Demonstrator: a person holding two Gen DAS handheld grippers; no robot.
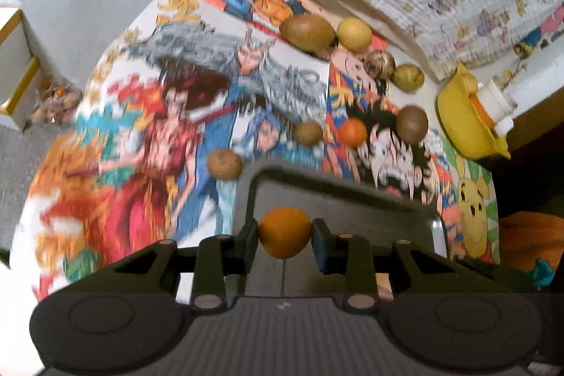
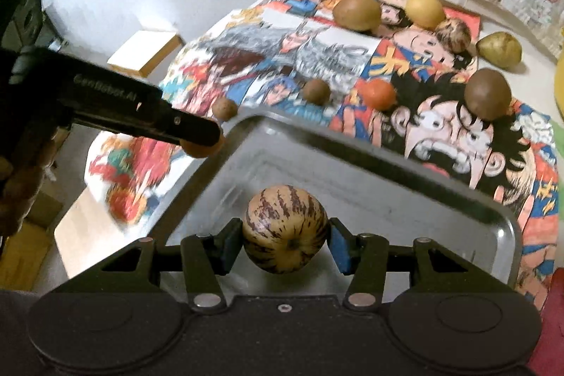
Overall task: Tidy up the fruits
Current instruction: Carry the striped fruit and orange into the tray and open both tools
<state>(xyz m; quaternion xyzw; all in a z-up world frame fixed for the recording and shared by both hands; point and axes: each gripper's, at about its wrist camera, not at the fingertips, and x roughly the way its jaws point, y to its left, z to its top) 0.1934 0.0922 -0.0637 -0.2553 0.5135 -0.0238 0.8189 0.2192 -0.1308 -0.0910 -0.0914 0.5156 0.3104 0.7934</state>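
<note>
Two fisheye wrist views look down on a cartoon-print cloth scattered with fruit.

Only the left wrist view shows a yellow bowl at the cloth's right edge, holding a white bottle. Only the right wrist view shows the whole metal tray, bare of fruit on its floor. It also shows the left hand-held gripper from the side, reaching in over the tray's left rim.

The tray's far rim lies just beside a loose row of fruit: a small brown fruit, a second brown fruit, a red-orange fruit and a larger brown one. Further back lie a green-brown fruit, a yellow fruit and a pear-shaped fruit. The tray floor is the widest open space.

The left hand-held gripper is closed narrowly on a small orange fruit, held above the tray's rim. The right hand-held gripper clasps a striped melon-like fruit between its blue pads, above the tray's near floor.
</note>
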